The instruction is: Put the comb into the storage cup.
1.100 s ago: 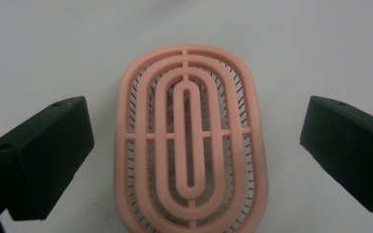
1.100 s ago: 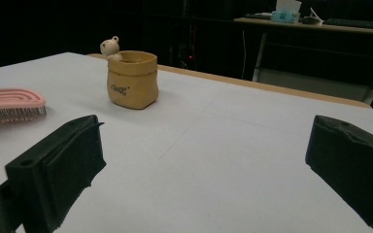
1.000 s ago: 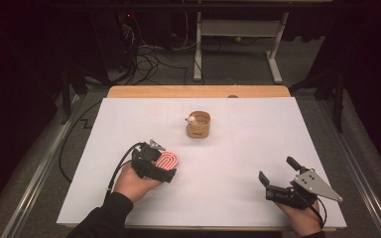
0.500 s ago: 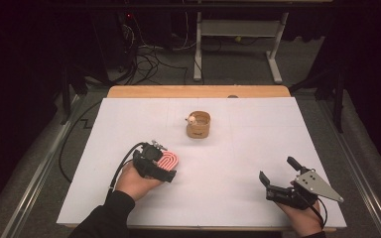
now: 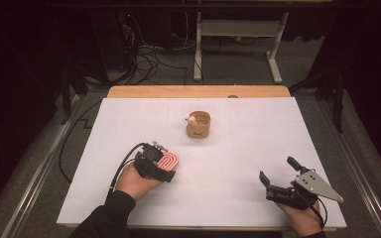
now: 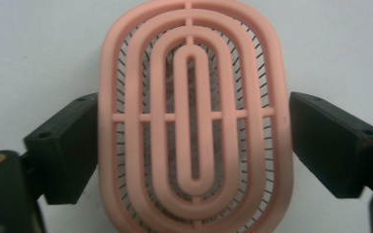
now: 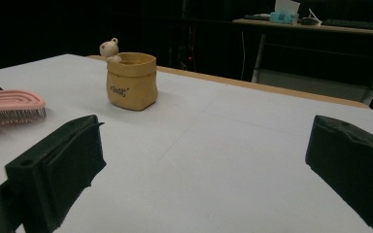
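The white tabletop (image 5: pixel 228 163) spreads wide in the high view, with a bare wooden strip (image 5: pixel 198 91) along its far edge; beyond it lie a dark room, a tangle of cables (image 5: pixel 149 57) on the floor and the white legs of a further desk (image 5: pixel 238 37), whose top, carrying a keyboard and a pale blue object too small to make out, appears in the right gripper view (image 7: pixel 315 22); near the middle of the far half stands a small tan pot (image 5: pixel 198 125) shaped like a sack, and the right gripper view adds what the high view blurs (dark lettering on its side, unreadable, and a tiny pale bear figure (image 7: pixel 109 48) peeking over its rim); the left hand (image 5: pixel 136 181) rests on the near left of the tabletop and holds the left claw (image 5: pixel 161 166), which grasps a pink oval brush (image 5: pixel 168 161); the left gripper view shows that brush (image 6: pixel 192 116) from above, its concentric pink ribs and thin dark bristles between them, a black jaw pressed to each long side, the lower end cut off by the frame; seen from the right gripper view, the brush (image 7: pixel 9 107) sits bristles down just above or on the surface, which of the two I cannot tell; the right hand (image 5: pixel 302 215) lies near the right front corner, partly cut off, and the right claw (image 5: pixel 278 176) is released, its jaws well apart over bare white surface, with the grey three-cornered plate (image 5: pixel 317 184) on top.
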### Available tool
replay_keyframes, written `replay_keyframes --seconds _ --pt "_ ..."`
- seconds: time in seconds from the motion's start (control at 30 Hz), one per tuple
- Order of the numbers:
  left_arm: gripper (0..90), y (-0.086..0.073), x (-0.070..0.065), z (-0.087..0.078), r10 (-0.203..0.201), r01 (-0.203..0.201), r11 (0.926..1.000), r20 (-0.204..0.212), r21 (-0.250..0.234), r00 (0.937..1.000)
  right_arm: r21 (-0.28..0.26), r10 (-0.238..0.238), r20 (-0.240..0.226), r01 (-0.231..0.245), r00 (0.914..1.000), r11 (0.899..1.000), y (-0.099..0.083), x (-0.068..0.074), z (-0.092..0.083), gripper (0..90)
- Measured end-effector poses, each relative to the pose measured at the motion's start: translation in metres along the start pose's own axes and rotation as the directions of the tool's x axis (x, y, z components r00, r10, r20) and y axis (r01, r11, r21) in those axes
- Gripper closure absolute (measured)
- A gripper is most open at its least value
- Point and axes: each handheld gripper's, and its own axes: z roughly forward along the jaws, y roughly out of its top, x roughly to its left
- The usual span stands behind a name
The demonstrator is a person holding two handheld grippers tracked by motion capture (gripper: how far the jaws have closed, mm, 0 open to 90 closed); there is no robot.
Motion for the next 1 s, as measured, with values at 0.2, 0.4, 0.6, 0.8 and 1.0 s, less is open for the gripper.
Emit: replay_keyframes --seconds 0.2,0.4,0.6,0.8,1.0 --pt "16.3 -0.0012 0.0015 -0.0004 0.006 -0.006 0.9999 -0.012 0.008 0.9999 0.001 -0.003 0.0 0.003 1.0 1.0 -0.0001 0.0003 0.0003 0.9" --pt "16.7 -0.0009 0.0013 0.0007 0.009 -0.009 0.9999 -0.012 0.013 0.9999 0.001 -0.001 0.002 0.001 1.0 1.0 -0.0002 0.0004 0.0001 0.9" --pt "17.2 -0.0003 0.0041 0.0005 -0.001 0.001 0.9998 0.004 0.02 1.0 0.0 0.001 0.002 -0.001 1.0 1.0 -0.0002 0.0003 0.0 0.9" --pt "17.6 -0.0005 0.0036 0.0007 0.004 -0.004 0.9998 -0.002 0.02 1.0 0.0 0.002 0.002 -0.002 1.0 1.0 -0.0001 0.0004 0.0 0.9" --pt "18.0 -0.0007 0.0016 0.0006 0.01 -0.01 0.9998 -0.011 0.017 0.9999 0.001 0.002 0.002 -0.002 1.0 1.0 0.0 0.0005 -0.0003 0.9"
